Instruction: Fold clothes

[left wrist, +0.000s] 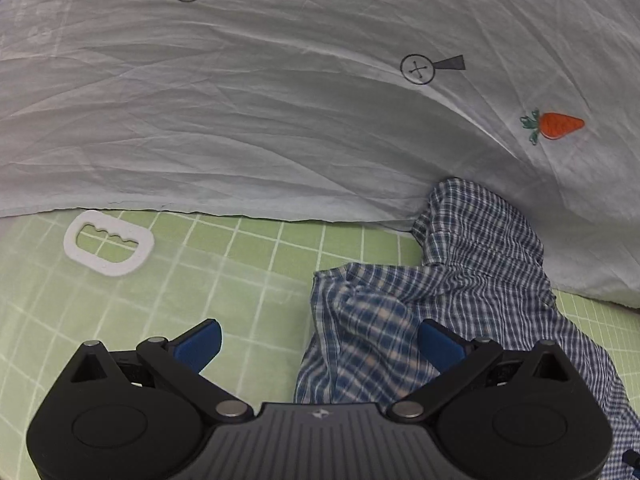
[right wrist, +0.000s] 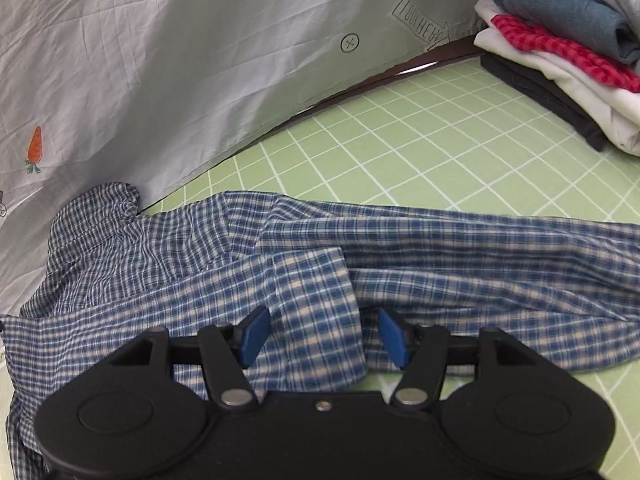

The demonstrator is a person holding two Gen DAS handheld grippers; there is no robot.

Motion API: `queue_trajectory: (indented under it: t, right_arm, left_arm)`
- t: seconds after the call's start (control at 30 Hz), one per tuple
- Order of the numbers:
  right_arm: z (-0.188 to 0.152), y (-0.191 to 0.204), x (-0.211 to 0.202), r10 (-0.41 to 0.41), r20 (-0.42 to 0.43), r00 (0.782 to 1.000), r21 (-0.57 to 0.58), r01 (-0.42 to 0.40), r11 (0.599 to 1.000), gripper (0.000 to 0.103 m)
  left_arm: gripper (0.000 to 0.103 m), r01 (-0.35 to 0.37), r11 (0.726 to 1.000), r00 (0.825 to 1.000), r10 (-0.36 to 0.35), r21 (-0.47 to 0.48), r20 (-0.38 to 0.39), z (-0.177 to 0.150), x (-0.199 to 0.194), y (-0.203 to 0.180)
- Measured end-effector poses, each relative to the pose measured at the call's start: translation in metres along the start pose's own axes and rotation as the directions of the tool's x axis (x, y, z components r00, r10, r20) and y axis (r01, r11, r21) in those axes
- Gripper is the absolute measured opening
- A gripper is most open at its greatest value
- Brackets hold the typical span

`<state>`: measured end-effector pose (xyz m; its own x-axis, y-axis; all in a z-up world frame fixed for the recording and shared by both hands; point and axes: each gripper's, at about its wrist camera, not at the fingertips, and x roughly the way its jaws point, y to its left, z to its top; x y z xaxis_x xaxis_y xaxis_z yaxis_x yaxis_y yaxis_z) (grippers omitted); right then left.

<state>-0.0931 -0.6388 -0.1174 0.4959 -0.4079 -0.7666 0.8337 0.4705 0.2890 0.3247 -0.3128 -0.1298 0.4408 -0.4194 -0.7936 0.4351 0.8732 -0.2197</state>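
Closest in the right wrist view, the right gripper (right wrist: 322, 334) hangs over a blue plaid shirt (right wrist: 440, 248), its blue fingers (right wrist: 253, 336) spread apart with a folded flap of the plaid cloth lying between them; the pads do not press on it, so the hold is released. The shirt stretches across the lower half of that frame, from a bunched end at the left to a long flat run off the right edge, lying on the green gridded mat (right wrist: 420, 140) that covers the desk.

In the left wrist view the left gripper (left wrist: 320, 344) stands wide, its fingers (left wrist: 200, 342) well apart and empty; the left one is above bare mat, the right one is in front of the shirt's crumpled end (left wrist: 460, 280), which fills the lower right of the frame.

Farther off, a white plastic ring with a notched inner edge (left wrist: 108, 242) lies on the mat at the middle left, just beside the hem of a pale grey sheet (left wrist: 240, 120). The sheet fills the upper part of both views, printed with circled crosses (left wrist: 417, 69) and an orange carrot (left wrist: 556, 125).

At the upper right of the right wrist view sits a stack of folded clothes (right wrist: 560, 48), red-checked, denim blue, white and black.
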Motion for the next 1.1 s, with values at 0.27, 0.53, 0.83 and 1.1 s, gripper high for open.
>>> queue_trajectory:
  t: [0.27, 0.53, 0.83, 1.1]
  right_arm:
    - [0.003, 0.019, -0.002, 0.053, 0.009, 0.999, -0.126, -0.052, 0.991, 0.007]
    - [0.040, 0.032, -0.047, 0.077, 0.172, 0.982, -0.186, -0.044, 0.982, 0.006]
    - [0.084, 0.026, -0.077, 0.033, 0.310, 0.950, -0.206, 0.033, 0.978, 0.005]
    - [0.077, -0.018, -0.026, -0.064, 0.192, 0.979, -0.091, 0.083, 0.992, 0.006]
  left_arm:
    - [0.055, 0.020, 0.993, 0.995, -0.032, -0.115, -0.097, 0.014, 0.050, 0.008]
    - [0.008, 0.055, 0.993, 0.998, -0.057, -0.109, -0.014, 0.034, 0.032, -0.014]
    - [0.007, 0.001, 0.991, 0.997, -0.011, 0.136, 0.076, 0.057, 0.021, -0.088]
    - [0.050, 0.091, 0.994, 0.995, -0.093, 0.058, 0.040, 0.054, 0.049, -0.070]
